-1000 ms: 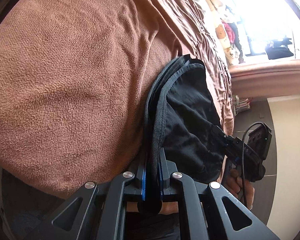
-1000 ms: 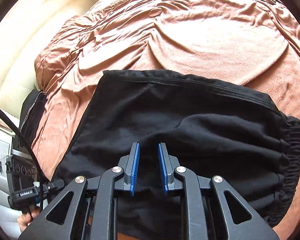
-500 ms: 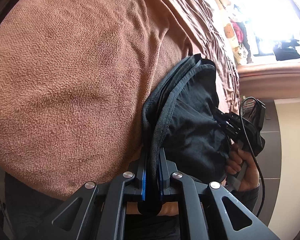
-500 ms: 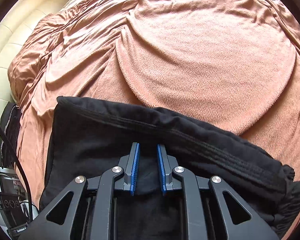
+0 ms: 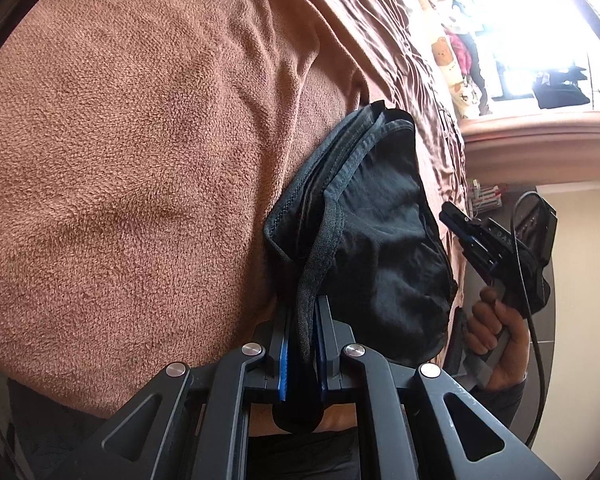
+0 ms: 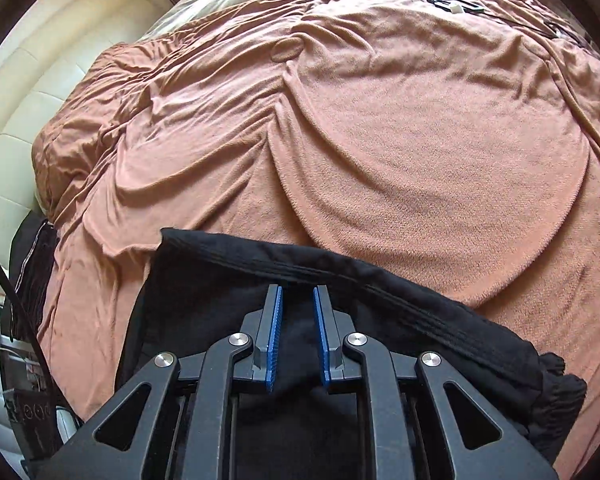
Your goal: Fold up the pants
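Note:
The black pants lie bunched on a brown fleece blanket. My left gripper is shut on a hemmed edge of the pants, which runs between its blue pads. My right gripper shows at the right edge of the left wrist view, held in a hand, clear of the fabric. In the right wrist view my right gripper is open and empty, just above the folded pants, with its tips near their far seam. The elastic cuff shows at lower right.
The blanket covers a bed and is wrinkled toward the far left. A cream padded headboard stands at the left. A dark garment hangs at the bed's left edge. A bright window is at the far right.
My right gripper has pulled back from the pants and now sits apart at their right side. The pants have bunched up closer to my left gripper, which stays clamped.

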{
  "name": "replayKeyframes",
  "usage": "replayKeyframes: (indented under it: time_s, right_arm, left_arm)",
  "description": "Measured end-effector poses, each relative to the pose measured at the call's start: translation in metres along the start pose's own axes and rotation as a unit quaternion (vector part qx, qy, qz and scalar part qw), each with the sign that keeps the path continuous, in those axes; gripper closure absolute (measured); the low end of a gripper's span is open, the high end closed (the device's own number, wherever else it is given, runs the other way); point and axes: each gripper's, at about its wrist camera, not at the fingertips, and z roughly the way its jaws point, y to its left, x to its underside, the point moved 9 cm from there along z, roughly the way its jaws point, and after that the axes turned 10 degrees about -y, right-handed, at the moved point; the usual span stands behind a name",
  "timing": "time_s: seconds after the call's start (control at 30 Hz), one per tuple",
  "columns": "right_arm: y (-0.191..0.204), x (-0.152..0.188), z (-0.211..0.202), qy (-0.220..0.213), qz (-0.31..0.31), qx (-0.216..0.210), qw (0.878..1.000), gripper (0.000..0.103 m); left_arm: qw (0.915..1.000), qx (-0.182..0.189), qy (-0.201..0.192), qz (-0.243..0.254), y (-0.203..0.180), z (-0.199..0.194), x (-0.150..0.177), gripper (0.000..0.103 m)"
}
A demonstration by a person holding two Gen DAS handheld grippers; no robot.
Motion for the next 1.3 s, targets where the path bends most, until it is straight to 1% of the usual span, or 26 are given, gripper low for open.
replayKeyframes:
  time_s: [0.17, 0.3, 0.4, 0.47, 0.53, 0.6, 0.67, 0.7, 0.73, 0.77, 0.8, 0.87, 1.0, 1.07, 1.1, 1.13, 1.2, 1.3]
  right_arm:
    - [0.01, 0.026, -0.035, -0.014, -0.008, -0.014, 1.0, 0.09]
    - [0.009, 0.058, -0.056, -0.018, 0.007, -0.028, 0.999, 0.09]
    - [0.006, 0.081, -0.065, -0.023, 0.019, -0.027, 0.999, 0.09]
    - [0.006, 0.094, -0.07, -0.026, 0.032, -0.032, 0.999, 0.09]
    - [0.006, 0.107, -0.072, -0.034, 0.031, -0.029, 0.999, 0.09]
    - [0.004, 0.121, -0.071, -0.031, 0.038, -0.03, 0.998, 0.09]
    - [0.002, 0.135, -0.067, -0.024, 0.041, -0.027, 0.999, 0.09]
    - [0.002, 0.14, -0.065, -0.019, 0.043, -0.025, 0.999, 0.09]
    - [0.0, 0.143, -0.064, -0.017, 0.046, -0.025, 0.999, 0.09]
    - [-0.001, 0.144, -0.065, -0.019, 0.047, -0.026, 0.998, 0.09]
    - [-0.002, 0.143, -0.067, -0.021, 0.048, -0.027, 0.998, 0.09]
    - [-0.003, 0.143, -0.069, -0.021, 0.049, -0.027, 0.998, 0.09]
    - [-0.002, 0.143, -0.073, -0.022, 0.051, -0.028, 0.998, 0.09]
    - [-0.001, 0.141, -0.077, -0.029, 0.052, -0.033, 0.998, 0.09]
    - [0.0, 0.139, -0.08, -0.034, 0.052, -0.035, 0.997, 0.09]
    - [0.001, 0.139, -0.083, -0.04, 0.053, -0.036, 0.997, 0.09]
    - [0.001, 0.138, -0.086, -0.048, 0.055, -0.038, 0.997, 0.09]
    - [-0.001, 0.14, -0.085, -0.052, 0.058, -0.037, 0.996, 0.09]
  left_arm:
    - [0.9998, 0.015, -0.004, 0.01, -0.007, -0.002, -0.002, 0.094]
    - [0.9992, 0.032, -0.009, 0.021, -0.019, -0.011, -0.003, 0.094]
    - [0.9988, 0.04, -0.011, 0.025, -0.025, -0.016, -0.003, 0.094]
    - [0.9989, 0.038, -0.01, 0.026, -0.026, -0.018, -0.003, 0.094]
    - [0.9989, 0.036, -0.008, 0.029, -0.025, -0.018, -0.002, 0.094]
    - [0.9991, 0.03, -0.004, 0.03, -0.022, -0.016, -0.003, 0.094]
    - [0.9993, 0.024, -0.004, 0.029, -0.021, -0.013, -0.003, 0.091]
    - [0.9993, 0.021, -0.005, 0.032, -0.021, -0.011, -0.003, 0.082]
    - [0.9992, 0.018, -0.006, 0.034, -0.021, -0.009, -0.004, 0.075]
    - [0.9992, 0.018, -0.009, 0.035, -0.022, -0.007, -0.006, 0.061]
    - [0.9992, 0.019, -0.012, 0.034, -0.022, -0.006, -0.007, 0.051]
    - [0.9992, 0.019, -0.015, 0.032, -0.022, -0.002, -0.011, 0.05]
    - [0.9993, 0.008, -0.008, 0.037, -0.02, 0.011, -0.014, 0.05]
    - [0.9991, -0.001, -0.008, 0.04, -0.016, 0.015, -0.015, 0.052]
    - [0.9991, -0.002, -0.008, 0.041, -0.015, 0.017, -0.014, 0.059]
    - [0.9991, -0.002, -0.006, 0.041, -0.015, 0.018, -0.014, 0.064]
    - [0.9991, 0.002, -0.004, 0.042, -0.017, 0.02, -0.014, 0.083]
    - [0.9984, 0.004, -0.011, 0.055, -0.026, 0.016, -0.014, 0.091]
